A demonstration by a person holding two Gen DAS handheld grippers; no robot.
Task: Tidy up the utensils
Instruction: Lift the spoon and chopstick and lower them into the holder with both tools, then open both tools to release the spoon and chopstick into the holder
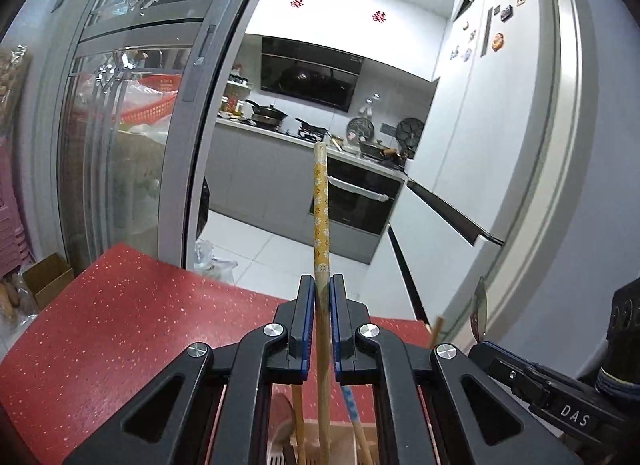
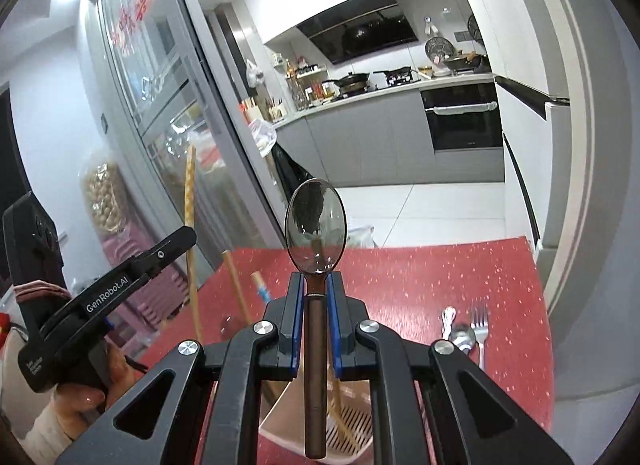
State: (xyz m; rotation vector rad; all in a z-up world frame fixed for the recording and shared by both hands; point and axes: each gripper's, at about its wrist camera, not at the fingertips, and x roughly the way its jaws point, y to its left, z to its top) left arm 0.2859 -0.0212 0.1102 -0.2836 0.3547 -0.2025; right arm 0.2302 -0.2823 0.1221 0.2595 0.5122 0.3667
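My left gripper is shut on a chopstick with a yellow flower pattern, which stands upright above the red table. My right gripper is shut on the brown handle of a metal spoon, bowl upward. Under both grippers stands a beige utensil holder with a slotted bottom; wooden chopsticks and a blue-patterned one lean in it. The right wrist view also shows the left gripper with its yellow chopstick at the left. A fork and small spoons lie on the table to the right.
Past the table's far edge is a glass sliding door on the left and a white door frame on the right. Beyond lies a kitchen with a counter and oven. A cardboard box sits on the floor at the left.
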